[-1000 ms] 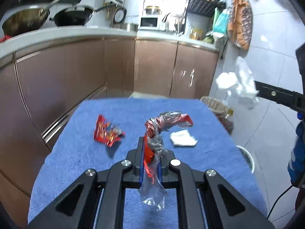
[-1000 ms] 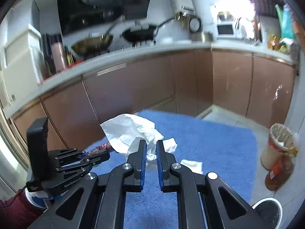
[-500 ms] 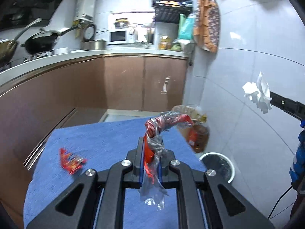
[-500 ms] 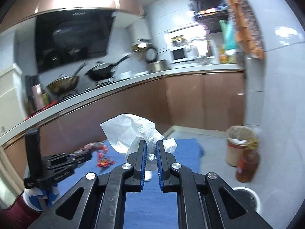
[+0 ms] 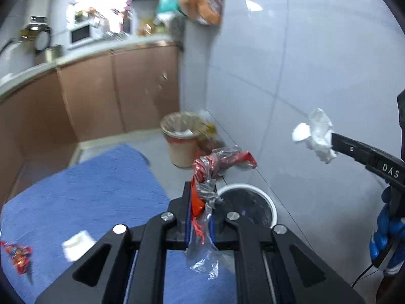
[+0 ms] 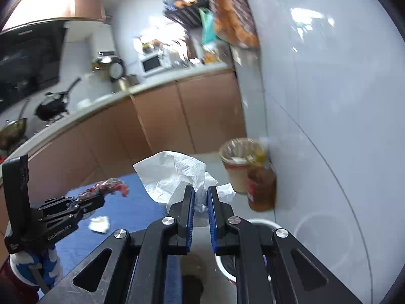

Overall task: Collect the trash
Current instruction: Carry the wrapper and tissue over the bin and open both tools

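wrappers first: your left gripper pinches a twisted red-and-clear wrapper just above the white-rimmed bin, and your right gripper clamps a crumpled white tissue beside the tiled wall.

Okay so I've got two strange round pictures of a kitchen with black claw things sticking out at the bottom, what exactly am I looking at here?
Those claws are hand-held grabbing tools; a person carries one in each hand, and each has a wide-angle camera looking along its fingers. One picture comes from the left tool, which is shut on a twisted red and clear plastic wrapper. The other comes from the right tool, shut on a crumpled white tissue. Each tool also shows up in the other's picture. On the blue mat lie a red snack wrapper and a small white scrap. A white-rimmed bin stands on the floor just ahead.
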The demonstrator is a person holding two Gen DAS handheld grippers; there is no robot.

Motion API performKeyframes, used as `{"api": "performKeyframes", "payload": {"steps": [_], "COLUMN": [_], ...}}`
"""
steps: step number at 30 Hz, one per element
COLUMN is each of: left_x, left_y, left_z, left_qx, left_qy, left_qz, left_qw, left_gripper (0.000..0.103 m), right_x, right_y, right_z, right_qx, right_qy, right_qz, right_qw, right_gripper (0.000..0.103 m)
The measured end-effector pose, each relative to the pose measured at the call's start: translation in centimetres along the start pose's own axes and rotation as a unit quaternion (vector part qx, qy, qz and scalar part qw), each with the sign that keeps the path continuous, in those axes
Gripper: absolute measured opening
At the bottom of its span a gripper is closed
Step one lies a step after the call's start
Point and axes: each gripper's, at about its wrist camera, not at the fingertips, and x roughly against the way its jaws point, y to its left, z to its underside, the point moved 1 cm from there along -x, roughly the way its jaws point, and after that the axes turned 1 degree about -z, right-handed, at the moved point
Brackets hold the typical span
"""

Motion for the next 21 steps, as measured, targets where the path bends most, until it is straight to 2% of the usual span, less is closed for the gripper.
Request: {"api": "performKeyframes", "payload": {"steps": [6,10,16,21], "left_x": [-10.0,-15.4,-21.0,-24.3], "left_y": [-2.6,-3.6,-5.8,-6.1], "left_z": [0.6,1.2,2.1,3.2], "left_qx": [0.0,0.002,-0.02,-0.005], "left_qy": [0.087,0.131,0.179,0.206], "left_qz": [0.031,0.036,0.039,0.04], "left_qw": [0.9957,0.9907,0.9828,0.9778], "left_gripper": [0.01,0.01,0.012,0.012], "right_x": [-5.2,-9.2,-14.2,-16.9], "right_y": [-4.5,-6.7,-9.4,-10.4], "right_z": [2.2,4.2,6.6,7.9], "right_qx": [-0.037,-0.048,-0.064,-0.075], "right_qy": [0.047,0.083,0.124,0.148], "right_qz": [0.034,0.065,0.093,0.102], "right_qw": [0.998,0.993,0.986,0.981], "right_gripper": [0.01,0.011,0.011,0.013]}}
